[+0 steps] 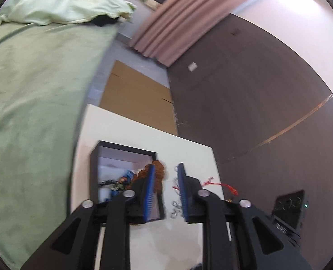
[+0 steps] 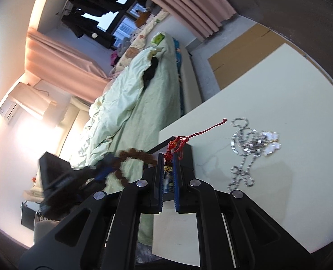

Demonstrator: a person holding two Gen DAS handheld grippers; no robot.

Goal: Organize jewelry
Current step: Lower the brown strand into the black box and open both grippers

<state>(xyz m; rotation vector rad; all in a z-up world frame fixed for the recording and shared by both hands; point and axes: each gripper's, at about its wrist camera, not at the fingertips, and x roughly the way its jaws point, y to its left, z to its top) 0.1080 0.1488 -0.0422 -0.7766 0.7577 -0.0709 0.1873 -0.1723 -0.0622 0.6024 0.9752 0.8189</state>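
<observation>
The right hand-held gripper [image 2: 168, 168] pinches the red charm [image 2: 168, 156] over the box [image 1: 94, 168], so lower before releasing; the left hand-held gripper [image 1: 166, 175], half-open, hooks brown beads [image 1: 157, 168]; the chain [image 2: 245, 148] waits at 3 o'clock on the tabletop [image 2: 267, 85].

Black tool [image 1: 165, 168], seemingly blue-ribbed pads [image 1: 150, 193].

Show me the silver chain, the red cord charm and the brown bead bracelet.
silver chain [image 2: 243, 148]: right wrist view, tangled middle.
red cord charm [image 2: 169, 155]: right wrist view, red bead.
brown bead bracelet [image 2: 132, 151]: right wrist view, top beads.
</observation>
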